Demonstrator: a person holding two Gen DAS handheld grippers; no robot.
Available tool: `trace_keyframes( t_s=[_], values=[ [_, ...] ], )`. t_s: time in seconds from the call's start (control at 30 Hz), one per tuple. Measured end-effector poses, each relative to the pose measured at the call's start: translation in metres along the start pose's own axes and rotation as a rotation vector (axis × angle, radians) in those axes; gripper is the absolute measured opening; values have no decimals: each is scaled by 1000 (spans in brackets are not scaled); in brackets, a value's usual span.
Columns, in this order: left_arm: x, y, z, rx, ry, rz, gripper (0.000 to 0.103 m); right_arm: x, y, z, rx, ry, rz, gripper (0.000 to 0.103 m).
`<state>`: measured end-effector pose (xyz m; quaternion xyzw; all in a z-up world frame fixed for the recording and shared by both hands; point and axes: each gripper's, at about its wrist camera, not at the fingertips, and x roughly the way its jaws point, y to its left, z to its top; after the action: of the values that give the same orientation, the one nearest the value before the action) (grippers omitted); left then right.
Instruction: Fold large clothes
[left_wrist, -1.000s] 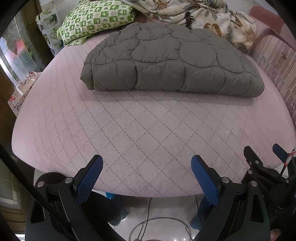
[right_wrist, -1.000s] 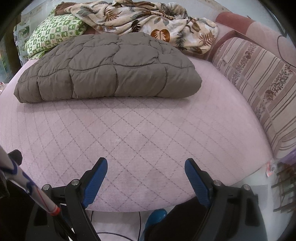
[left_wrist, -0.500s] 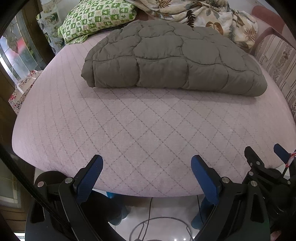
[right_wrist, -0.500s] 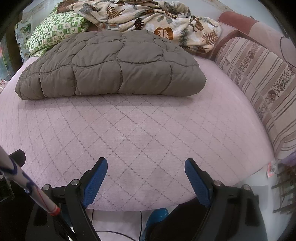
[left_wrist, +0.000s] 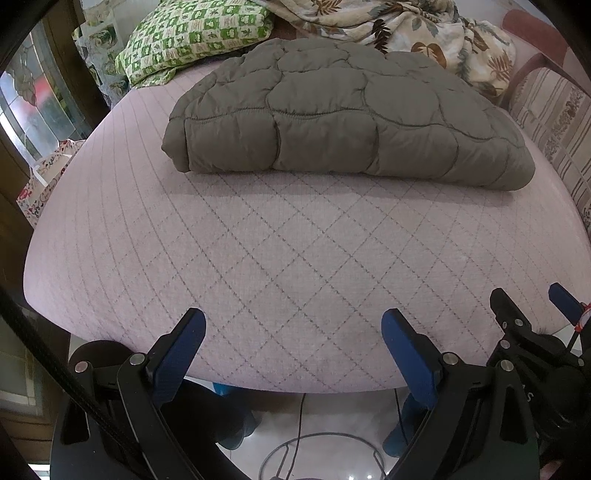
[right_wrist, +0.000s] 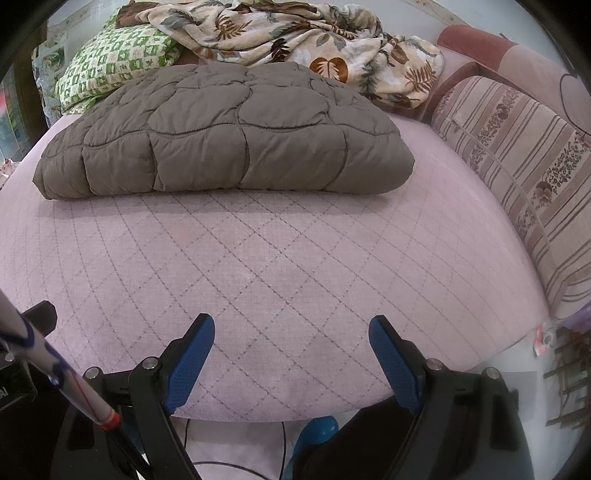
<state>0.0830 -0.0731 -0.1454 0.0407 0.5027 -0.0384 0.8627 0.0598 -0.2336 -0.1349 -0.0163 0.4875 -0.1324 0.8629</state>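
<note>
On the pink quilted mattress (left_wrist: 280, 258) sits a folded grey-brown puffy quilted jacket (left_wrist: 332, 122). Left gripper (left_wrist: 293, 332) and right gripper (right_wrist: 291, 338) hover near the edge, jaws wide open, holding nothing.

So the thing here is a big puffy quilted jacket (left_wrist: 343, 122) in a brownish-grey taupe, stitched into rounded, almost turtle-shell panels. It's already folded up into a thick, neat bundle — long side facing the cameras, folded edge bulging out along the front. It lies flat toward the far half of the pink diamond-quilted bed (left_wrist: 280, 266), nothing resting on top of it. In the right view the jacket (right_wrist: 229, 136) looks the same — plump and tidy.
</note>
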Motion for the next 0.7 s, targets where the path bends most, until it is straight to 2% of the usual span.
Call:
trace_keyframes(
  t_s=[0.7],
  values=[
    [6,5,-2,-19,29,-31,95,-3,5,7,-17,-15,16,89]
  ],
)
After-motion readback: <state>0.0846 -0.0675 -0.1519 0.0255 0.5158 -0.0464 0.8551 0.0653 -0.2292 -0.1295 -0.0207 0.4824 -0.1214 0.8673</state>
